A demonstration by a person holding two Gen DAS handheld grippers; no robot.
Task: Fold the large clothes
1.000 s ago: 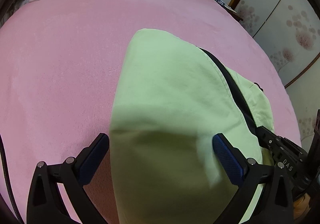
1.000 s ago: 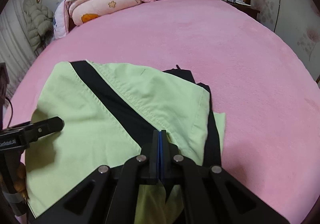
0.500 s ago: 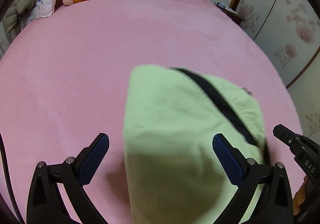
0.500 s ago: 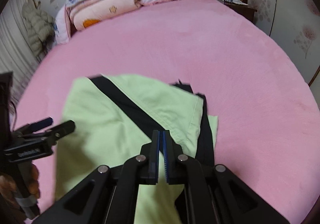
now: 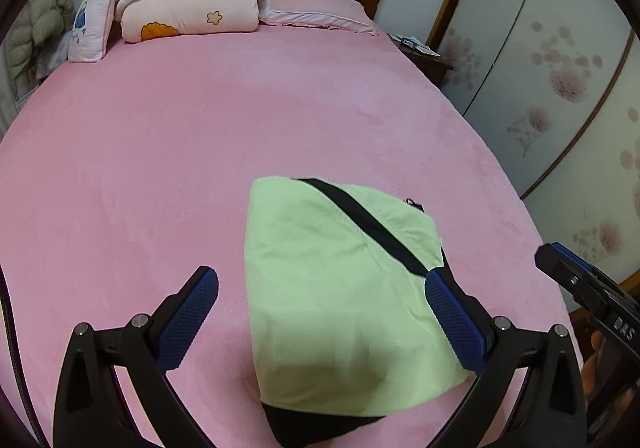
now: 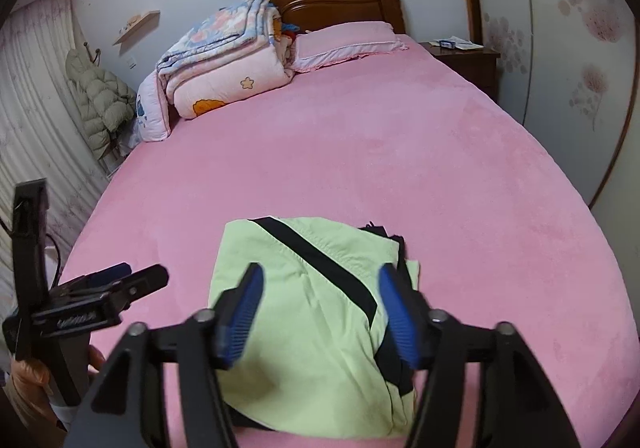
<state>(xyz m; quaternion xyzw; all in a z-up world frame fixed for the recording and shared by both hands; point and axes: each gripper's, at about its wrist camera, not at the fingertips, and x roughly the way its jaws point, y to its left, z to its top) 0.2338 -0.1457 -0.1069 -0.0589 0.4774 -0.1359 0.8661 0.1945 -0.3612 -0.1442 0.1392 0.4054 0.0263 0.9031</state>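
Garment, pale green with a black stripe, lies folded into a compact packet on the near part of the pink bed, below and ahead of both tools and touching neither. Its long axis runs roughly away from the viewer toward the headboard; the stripe crosses it on a diagonal, from the far left corner to the near right edge. Left gripper hangs above the near end of the packet, jaws spread wide with nothing between the pads; the cloth seen in the gap is down on the bed, not in the grip. Right gripper sits over the same packet from the right side, jaws opening, pads clear of the fabric, nothing held. Both tools are about equally near; the right one lines up more closely with the layered right-hand edge, where black lining peeks out beside the green. Left-wrist view shows a black layer protruding under the near edge as well. Top surface is mostly smooth, a few soft creases near the stripe, corners rounded rather than crisp. Far end looks tidy. Judging by how it lies, the fold appears finished or close to it; any tidying would likely start at that uneven right edge. Stacked quilts and a pillow sit well apart at the head of the bed.
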